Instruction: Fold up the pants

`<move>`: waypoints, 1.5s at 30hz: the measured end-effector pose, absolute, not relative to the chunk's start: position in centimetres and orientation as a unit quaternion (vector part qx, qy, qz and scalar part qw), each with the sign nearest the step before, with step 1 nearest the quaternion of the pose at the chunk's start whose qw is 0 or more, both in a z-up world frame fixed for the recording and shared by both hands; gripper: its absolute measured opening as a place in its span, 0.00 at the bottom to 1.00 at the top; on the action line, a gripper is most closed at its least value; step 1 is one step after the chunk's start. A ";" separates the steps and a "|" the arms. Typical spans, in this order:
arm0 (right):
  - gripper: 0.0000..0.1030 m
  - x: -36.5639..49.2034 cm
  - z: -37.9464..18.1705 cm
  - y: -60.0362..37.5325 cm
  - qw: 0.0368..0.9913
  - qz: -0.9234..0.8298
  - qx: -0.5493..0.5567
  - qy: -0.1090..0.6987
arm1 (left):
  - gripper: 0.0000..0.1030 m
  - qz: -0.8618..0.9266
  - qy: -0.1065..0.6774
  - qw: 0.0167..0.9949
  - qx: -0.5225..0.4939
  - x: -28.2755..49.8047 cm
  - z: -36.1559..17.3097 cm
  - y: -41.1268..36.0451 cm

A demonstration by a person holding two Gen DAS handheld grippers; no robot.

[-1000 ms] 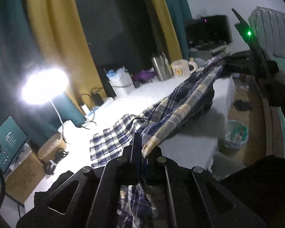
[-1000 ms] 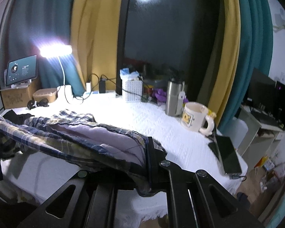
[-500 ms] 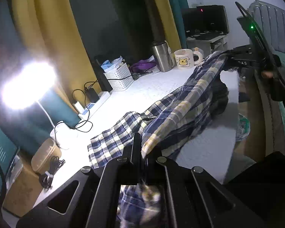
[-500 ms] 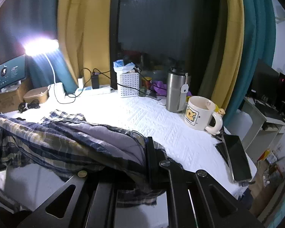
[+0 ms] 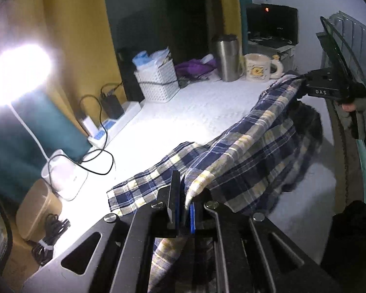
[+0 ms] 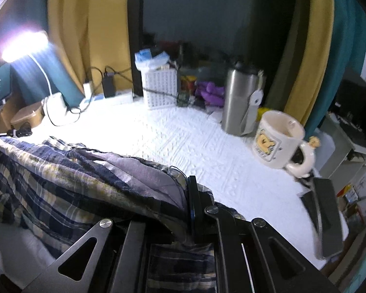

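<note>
I have the plaid pants (image 5: 253, 151) strung between both claws over the white surface (image 5: 183, 112), one leg end already lying flat at about 8 o'clock in the left wrist view. My left claw (image 5: 184, 207) has cloth between its jaws, but they are opening, so that grip is going. My right claw (image 6: 186, 207) is clamped tight on a bunched edge of the fabric, with the pale lining showing just to its 10 o'clock.

The risk I see first is uneven release: if the left edge drops while the right side is held taut, the cloth will probably slump toward the front edge of the surface and the fold line will skew. Part of the pants already hangs off that edge at 4 o'clock in the left view, and its weight could drag the rest down.

Second, the mug (image 6: 278, 139) and steel flask (image 6: 241, 102) stand at 2 o'clock of my right claw, with a phone (image 6: 327, 214) at 3 o'clock; a wide sweep could catch them.
</note>
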State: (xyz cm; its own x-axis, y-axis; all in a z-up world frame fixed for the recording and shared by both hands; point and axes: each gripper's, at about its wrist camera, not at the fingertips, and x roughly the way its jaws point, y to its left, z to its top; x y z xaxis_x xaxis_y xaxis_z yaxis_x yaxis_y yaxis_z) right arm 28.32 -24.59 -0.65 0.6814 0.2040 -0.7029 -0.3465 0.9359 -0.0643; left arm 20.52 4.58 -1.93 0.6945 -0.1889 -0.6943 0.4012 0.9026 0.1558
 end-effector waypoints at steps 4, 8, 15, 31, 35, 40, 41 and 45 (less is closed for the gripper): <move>0.08 30.6 -3.1 -23.3 0.900 0.148 -0.099 0.398 | 0.08 -0.166 0.376 0.901 0.142 23.5 -3.1 6.1; 0.08 32.5 -4.7 -22.9 0.893 0.134 -0.101 0.418 | 0.14 -0.164 0.401 0.892 0.127 26.0 -4.3 7.9; 0.08 34.4 -5.8 -23.1 0.888 0.114 -0.093 0.435 | 0.24 -0.094 0.426 0.896 0.078 27.0 -5.2 13.1; 1.00 28.1 -3.3 -27.7 0.902 0.101 -0.037 0.418 | 0.37 -0.126 0.459 0.875 -0.087 19.0 -7.7 15.6; 0.74 26.4 -4.7 -27.6 0.889 0.134 -0.026 0.438 | 0.37 -0.149 0.472 0.867 -0.056 17.4 -8.0 13.2; 0.47 25.0 -6.1 -26.8 0.880 0.155 -0.025 0.449 | 0.36 -0.157 0.471 0.866 -0.053 16.9 -7.9 11.8; 0.36 24.6 -6.1 -26.7 0.880 0.158 -0.026 0.447 | 0.36 -0.165 0.465 0.868 -0.056 16.8 -7.5 11.4; 0.15 23.0 -6.0 -26.9 0.887 0.158 -0.038 0.433 | 0.37 -0.194 0.461 0.864 -0.054 16.5 -6.9 9.4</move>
